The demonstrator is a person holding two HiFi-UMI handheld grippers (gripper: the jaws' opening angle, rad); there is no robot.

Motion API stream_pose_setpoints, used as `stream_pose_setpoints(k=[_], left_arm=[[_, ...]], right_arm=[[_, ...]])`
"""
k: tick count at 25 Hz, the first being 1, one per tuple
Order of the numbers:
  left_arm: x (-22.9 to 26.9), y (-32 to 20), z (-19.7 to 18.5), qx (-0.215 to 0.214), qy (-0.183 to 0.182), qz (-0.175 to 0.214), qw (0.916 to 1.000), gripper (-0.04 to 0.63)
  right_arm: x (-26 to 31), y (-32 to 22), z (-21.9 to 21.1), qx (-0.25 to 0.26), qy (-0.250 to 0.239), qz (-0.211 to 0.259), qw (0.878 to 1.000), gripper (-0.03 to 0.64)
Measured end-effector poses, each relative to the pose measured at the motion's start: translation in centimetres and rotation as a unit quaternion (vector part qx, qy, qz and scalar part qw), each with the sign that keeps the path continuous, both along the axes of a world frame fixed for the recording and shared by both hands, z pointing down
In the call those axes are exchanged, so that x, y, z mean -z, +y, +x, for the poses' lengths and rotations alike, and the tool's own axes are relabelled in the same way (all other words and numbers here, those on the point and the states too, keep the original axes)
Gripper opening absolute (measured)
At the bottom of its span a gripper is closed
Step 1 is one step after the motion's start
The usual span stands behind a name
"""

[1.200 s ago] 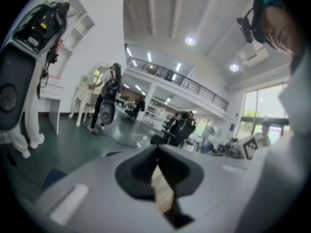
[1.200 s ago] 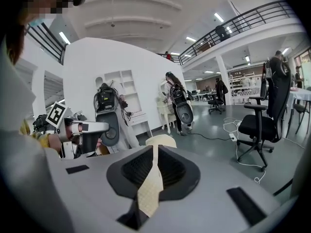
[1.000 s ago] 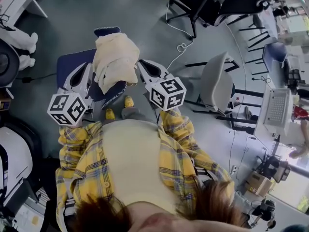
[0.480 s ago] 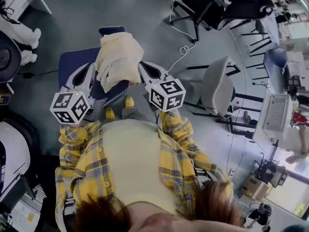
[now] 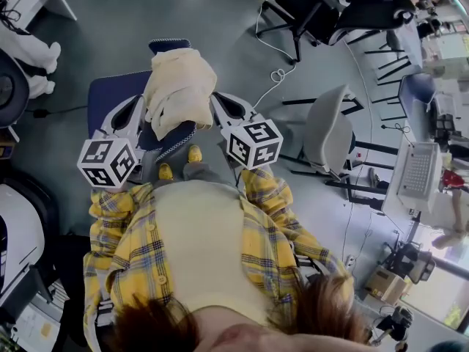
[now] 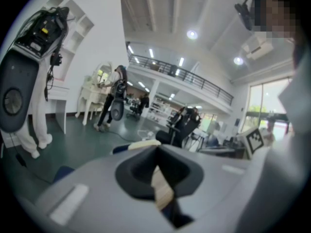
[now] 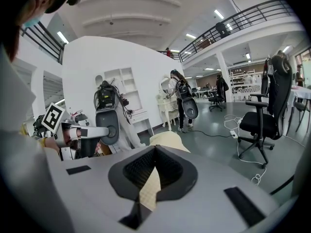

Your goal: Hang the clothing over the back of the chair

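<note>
A cream garment (image 5: pixel 176 94) lies draped over the blue chair (image 5: pixel 110 97) in front of me in the head view. My left gripper (image 5: pixel 143 108) meets the garment's left side and my right gripper (image 5: pixel 215 98) its right side. In the left gripper view the left gripper (image 6: pixel 157 152) is shut, with a strip of the cream garment (image 6: pixel 162 191) pinched between the pads. In the right gripper view the right gripper (image 7: pixel 154 150) is also shut, on a strip of the same cream garment (image 7: pixel 149 188), and more of the cloth bulges just beyond the jaws.
A grey chair (image 5: pixel 328 127) stands close on the right, black office chairs (image 5: pixel 297 6) further back. A white cable (image 5: pixel 275 72) lies on the floor beyond the blue chair. White equipment (image 5: pixel 29 57) stands at the left, and a desk with a keyboard (image 5: pixel 419 169) at the right.
The garment and both grippers keep their places on the chair. Only the view has shifted slightly.
</note>
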State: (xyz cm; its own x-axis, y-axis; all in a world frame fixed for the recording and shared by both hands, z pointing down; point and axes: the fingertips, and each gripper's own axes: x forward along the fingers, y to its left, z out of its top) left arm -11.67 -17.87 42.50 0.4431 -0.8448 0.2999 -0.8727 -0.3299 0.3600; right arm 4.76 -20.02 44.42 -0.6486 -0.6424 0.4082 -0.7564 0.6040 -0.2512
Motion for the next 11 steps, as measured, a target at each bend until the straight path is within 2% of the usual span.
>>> stream_pose_setpoints(k=[11], left_arm=[[-0.3, 0.0, 1.5, -0.017, -0.004, -0.003, 0.9998, 0.006]], right_arm=[[-0.5, 0.1, 0.3, -0.002, -0.002, -0.004, 1.000, 0.014]])
